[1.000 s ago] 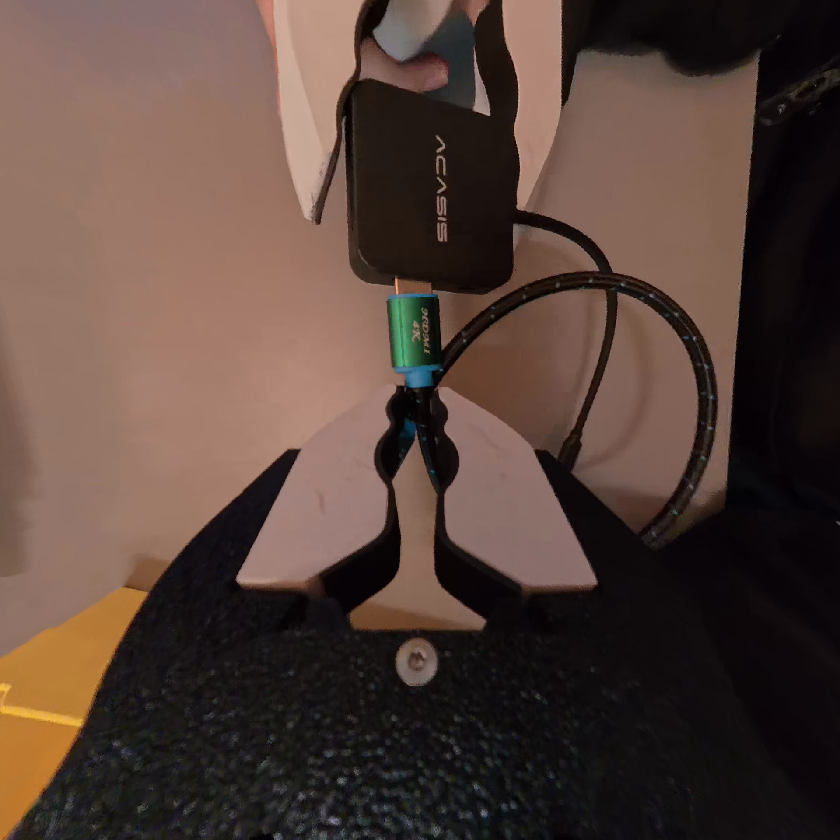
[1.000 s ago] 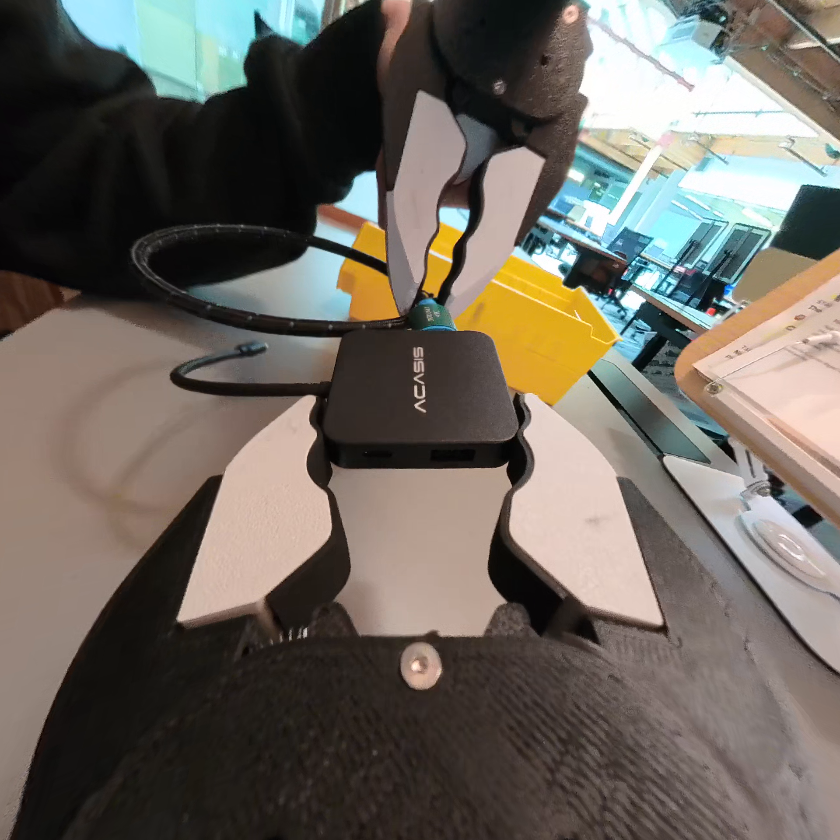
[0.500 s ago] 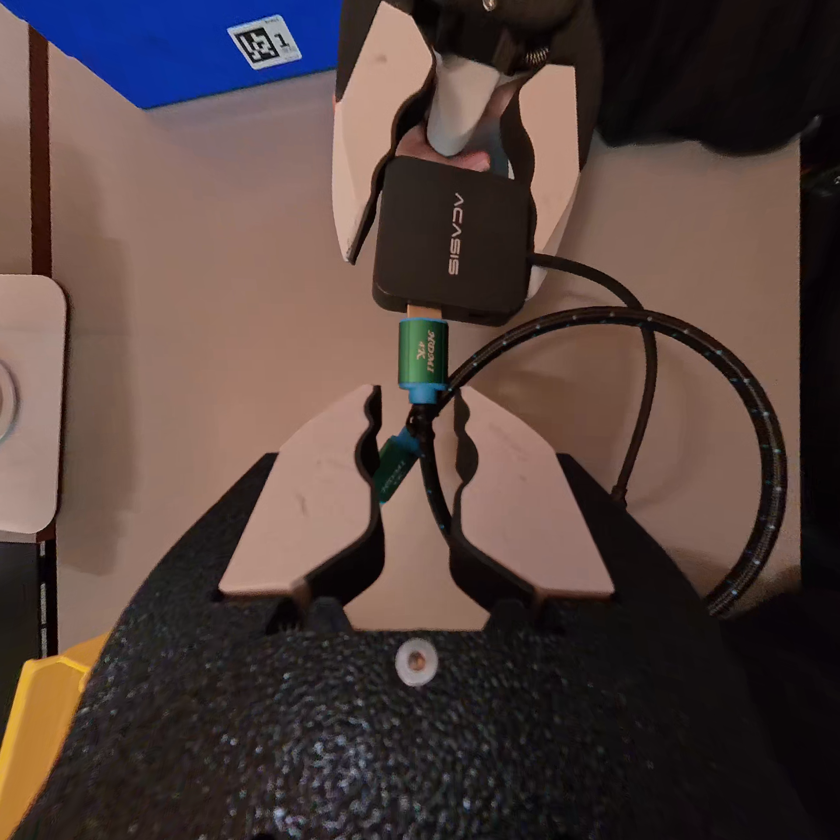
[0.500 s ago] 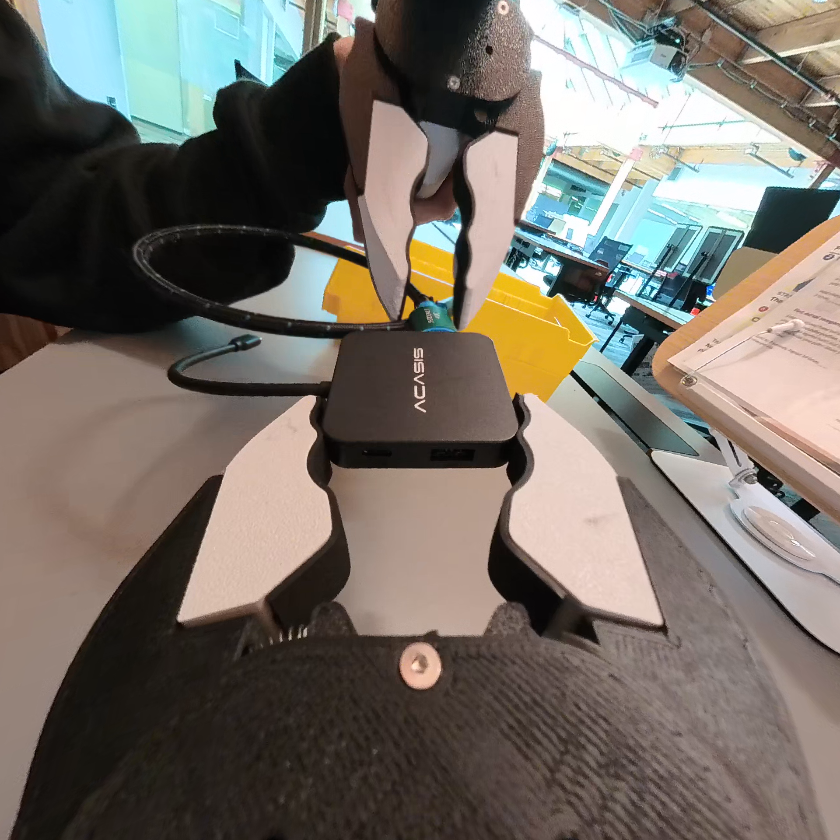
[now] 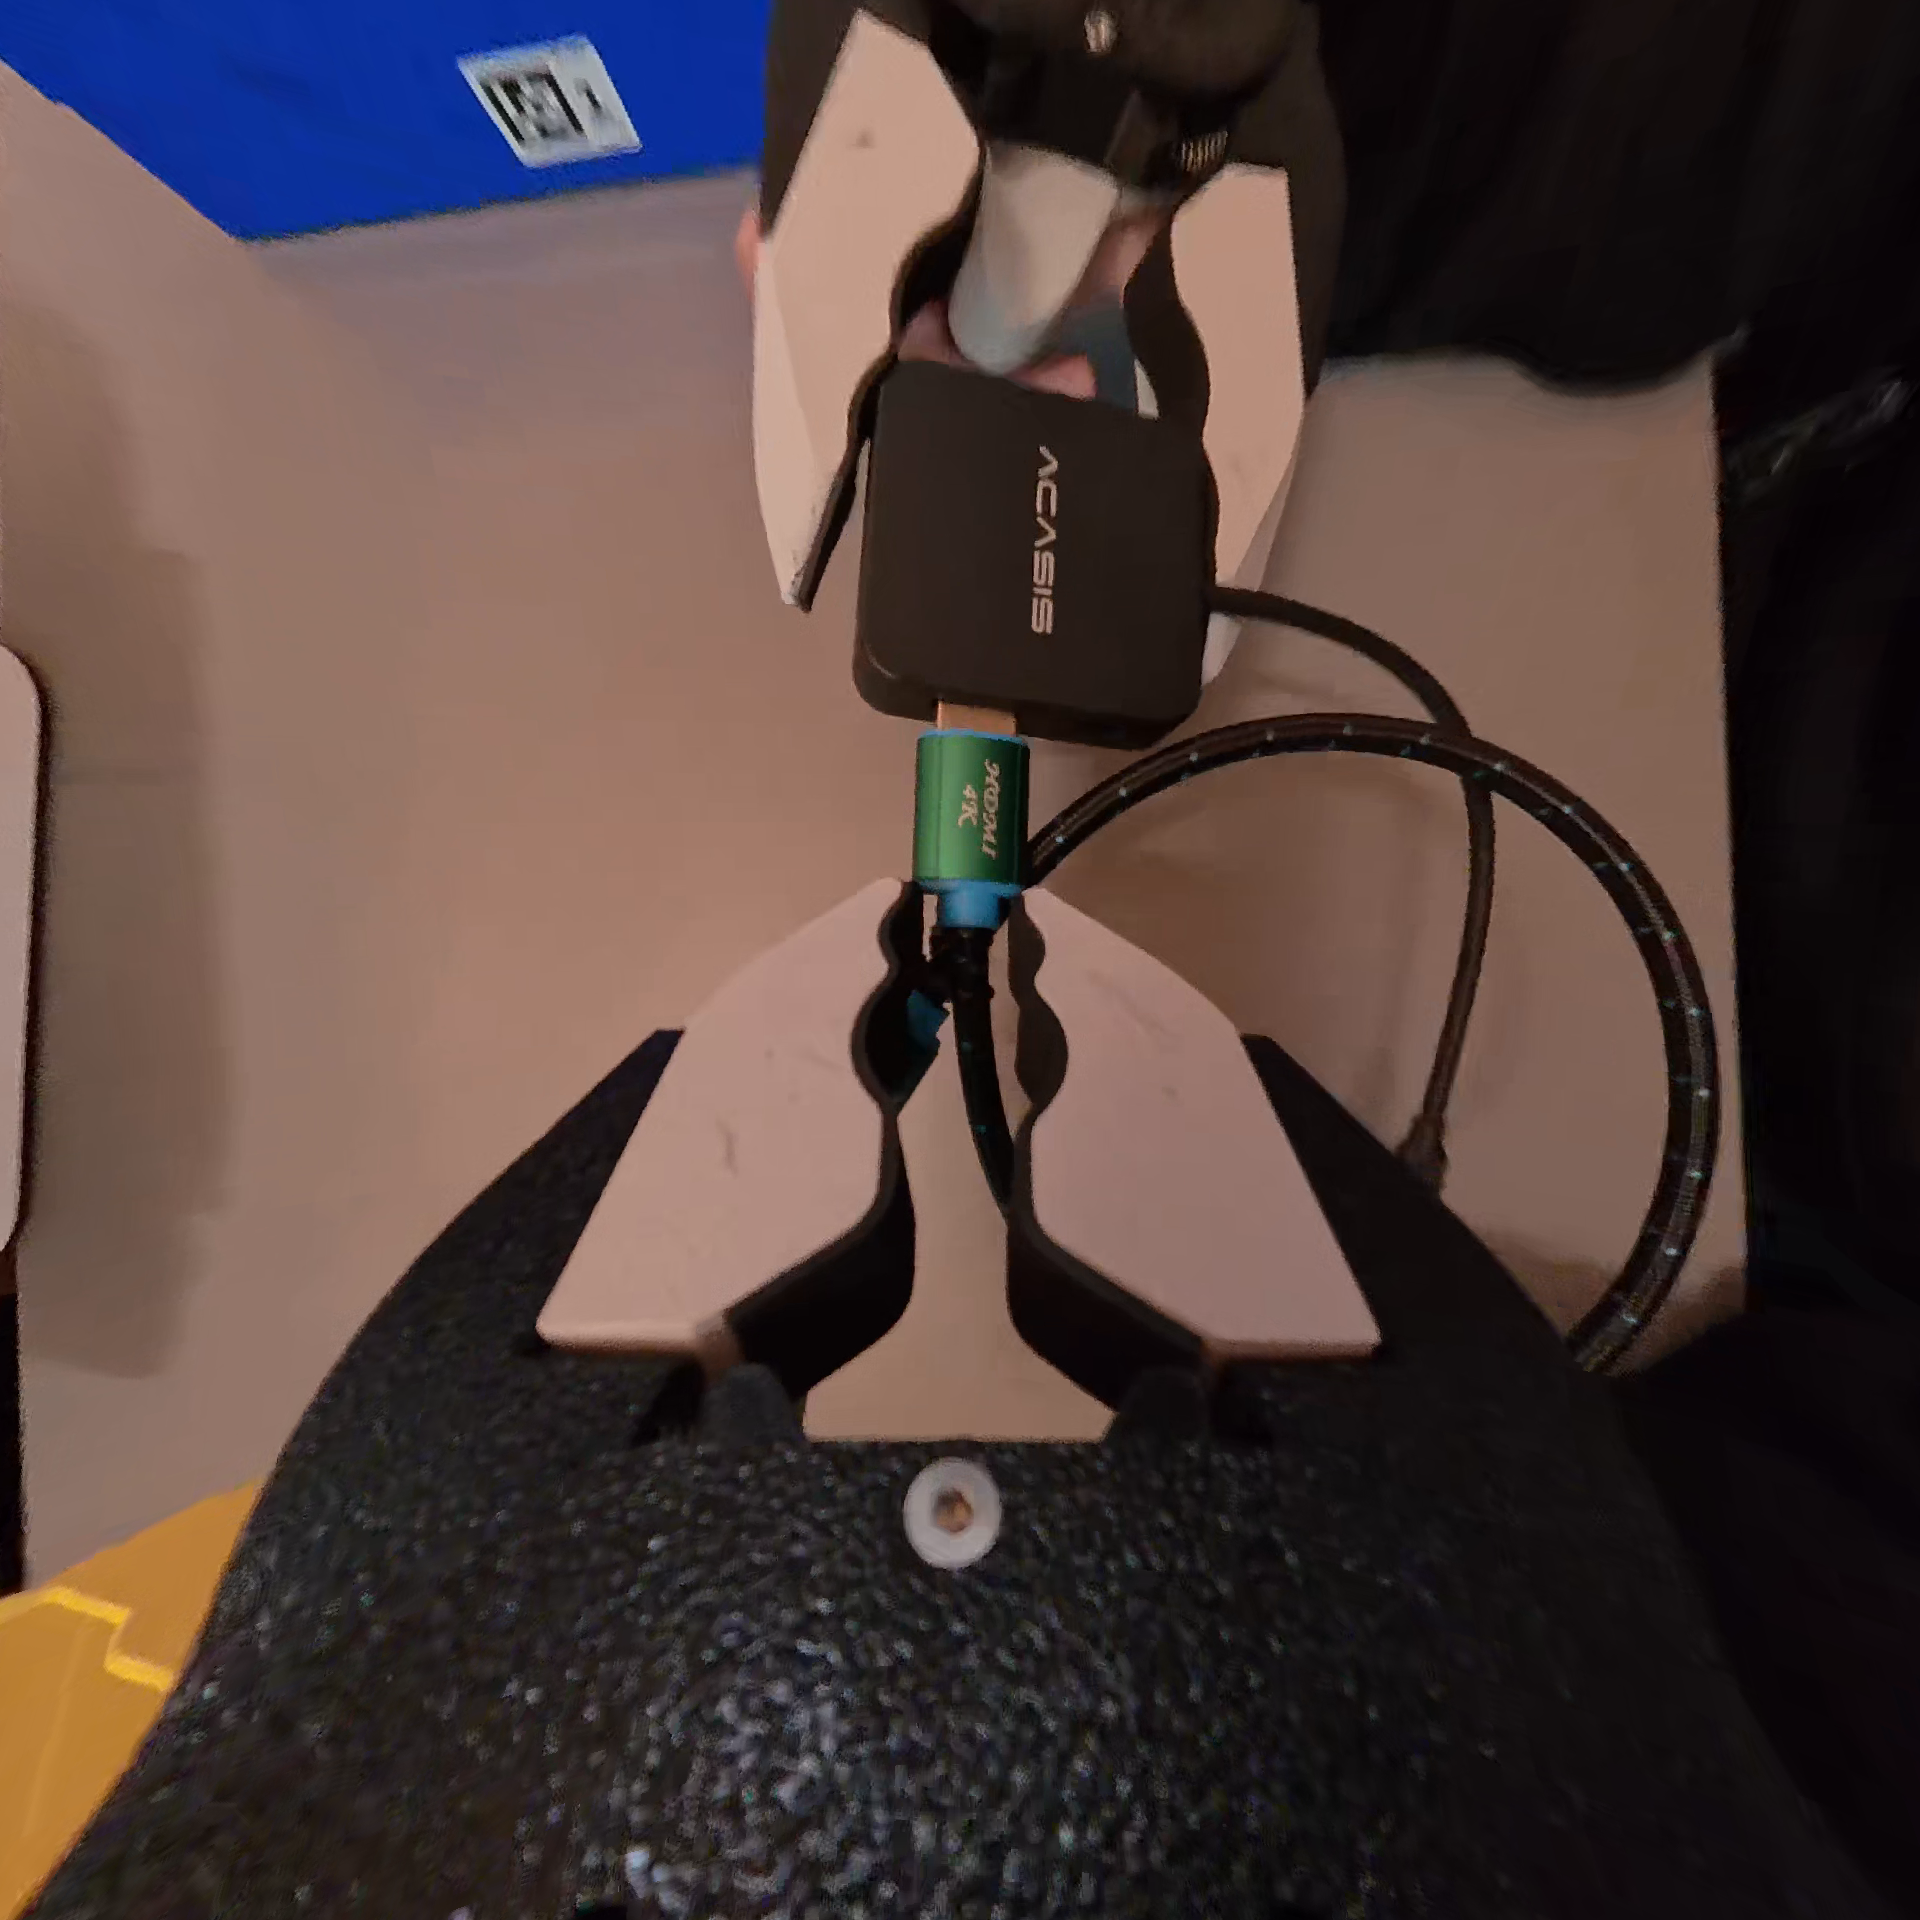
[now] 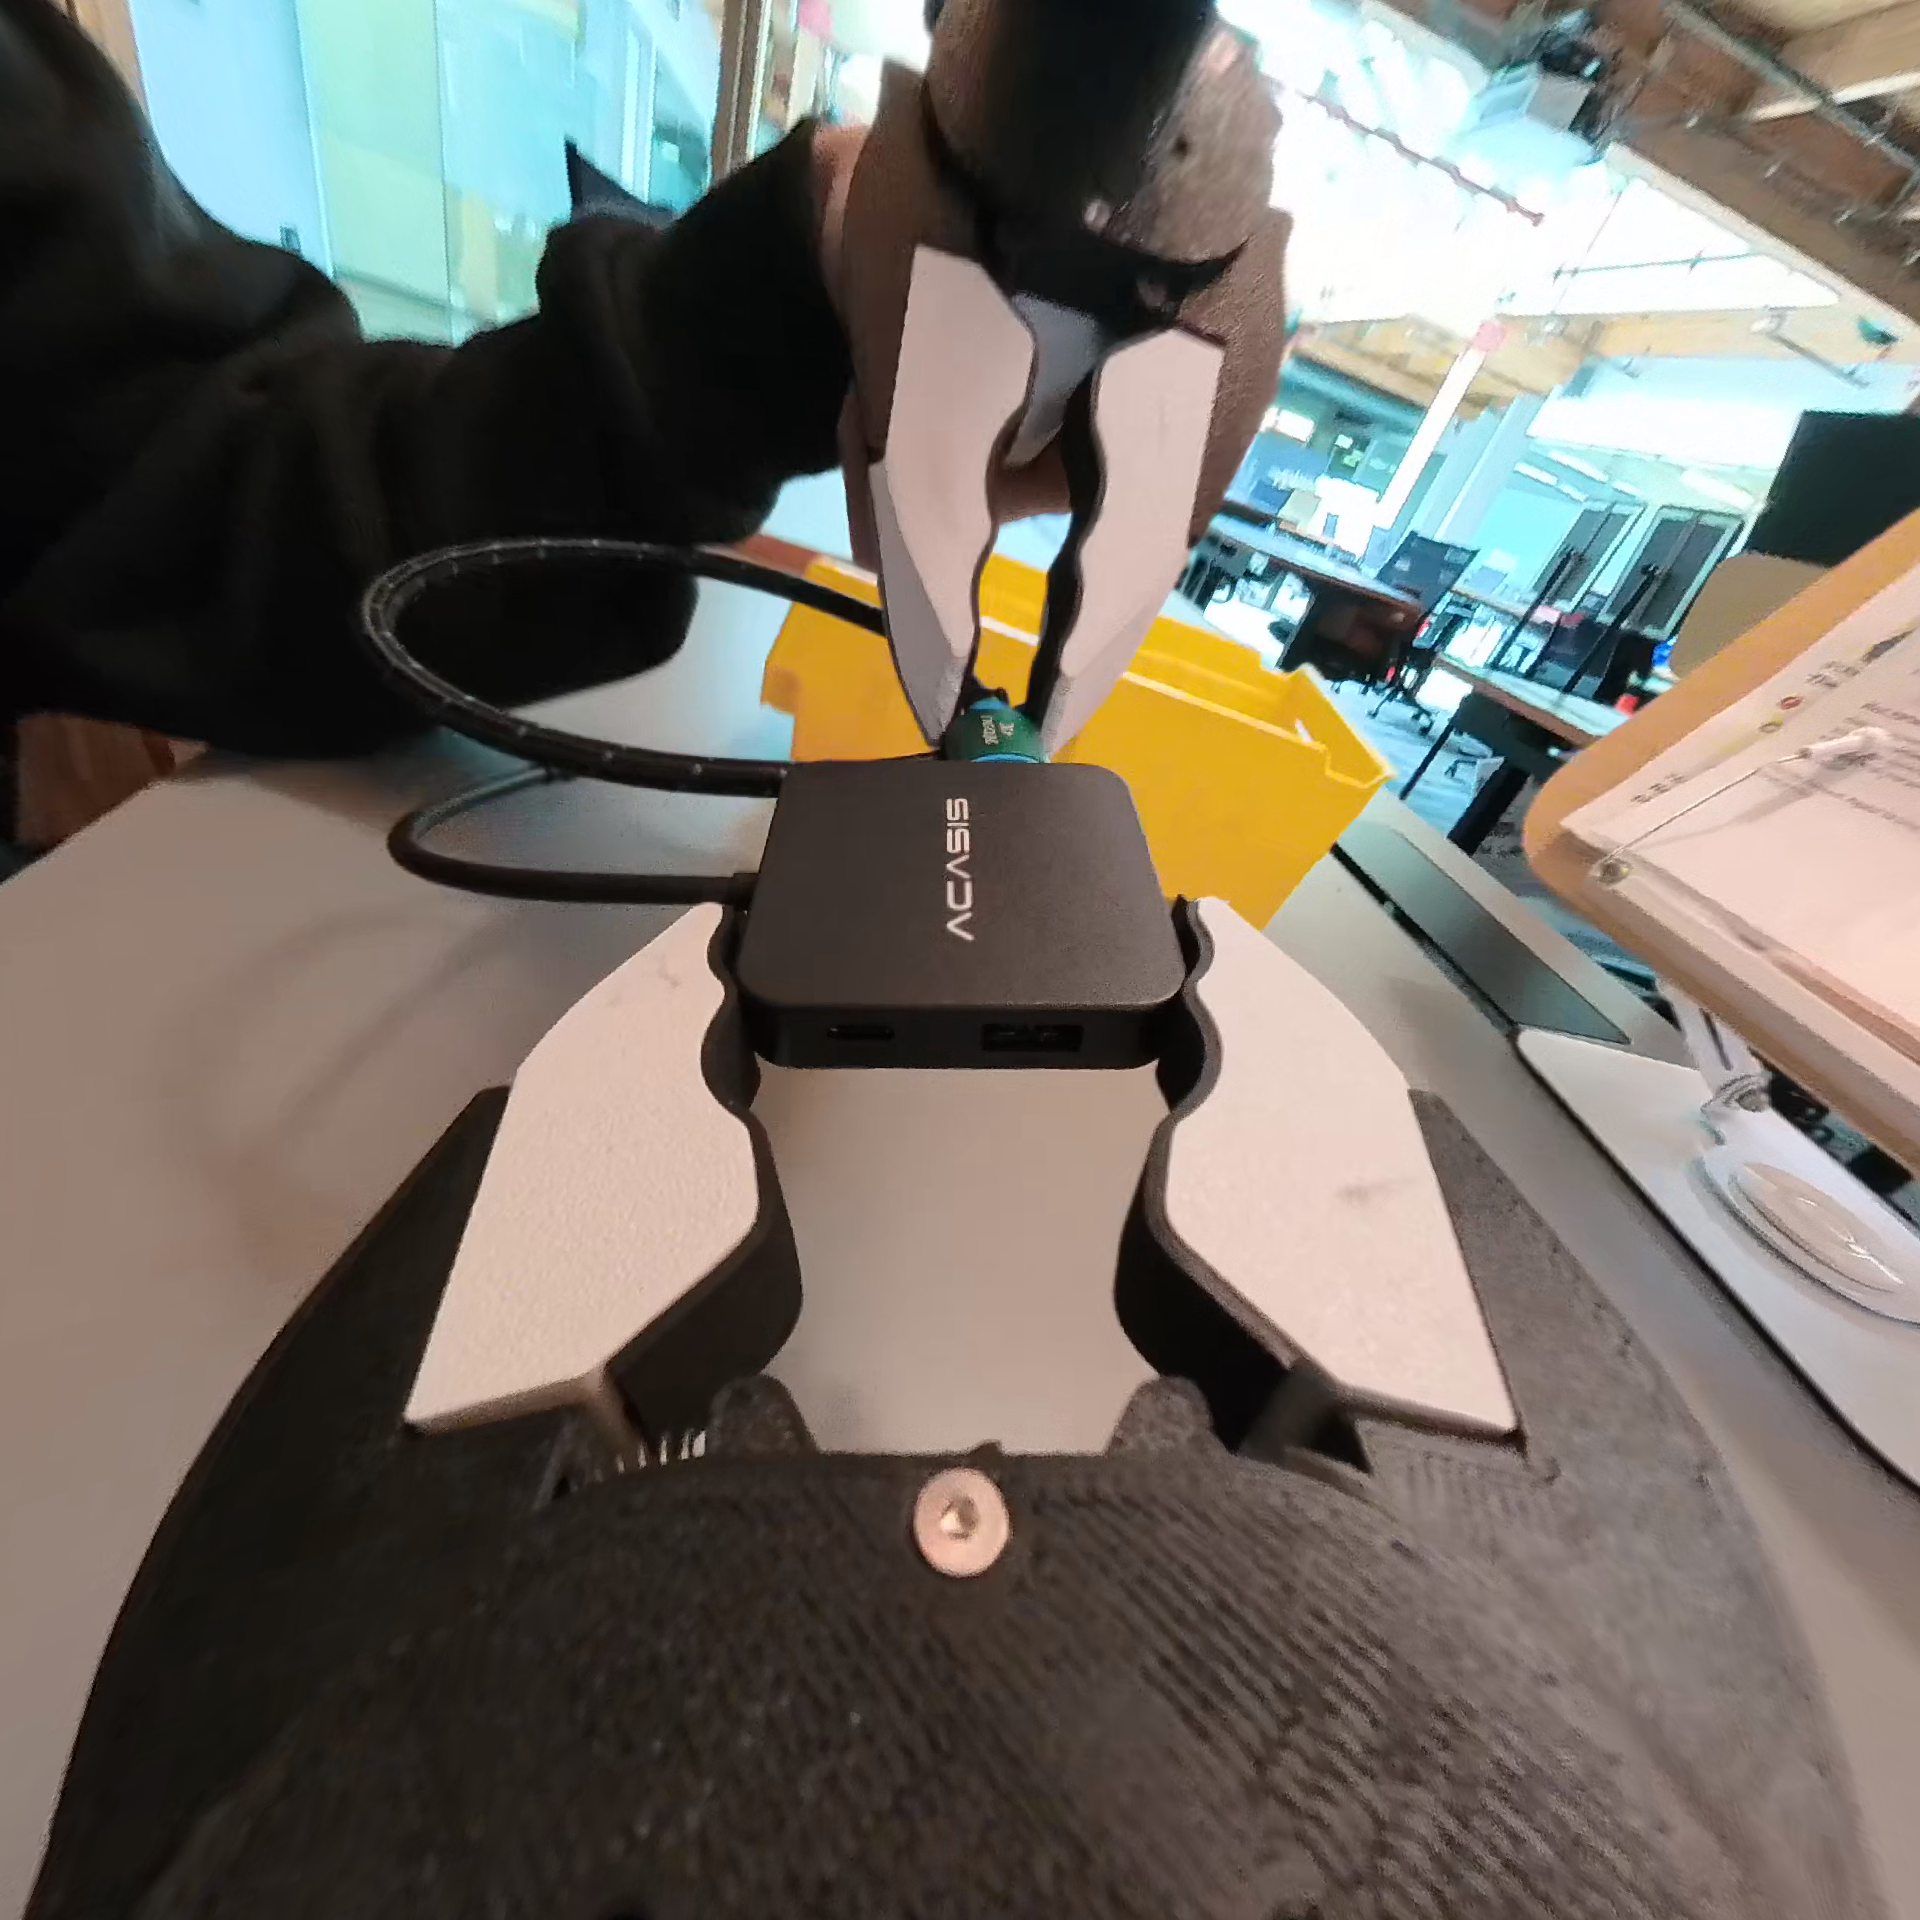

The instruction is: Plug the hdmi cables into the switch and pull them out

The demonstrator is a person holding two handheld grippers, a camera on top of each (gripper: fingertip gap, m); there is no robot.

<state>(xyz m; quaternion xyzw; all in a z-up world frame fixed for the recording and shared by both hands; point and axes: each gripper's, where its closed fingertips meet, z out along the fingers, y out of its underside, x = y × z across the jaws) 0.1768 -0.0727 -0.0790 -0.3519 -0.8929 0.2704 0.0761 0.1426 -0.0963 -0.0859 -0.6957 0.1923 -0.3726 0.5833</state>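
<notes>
The left wrist view is dim and warm in tone, so the desk (image 5: 436, 727) looks brownish-pink, with soft shadows on its left part and a nearly black area at the far right; the marker on the blue surface (image 5: 260, 114) at the far edge is smeared by motion blur. The right wrist view is much brighter, with cool daylight from the far windows (image 6: 1507, 239), which are overexposed. Both views bend straight lines near the edges, and the near tongs body (image 6: 935, 1714) is slightly soft.
</notes>
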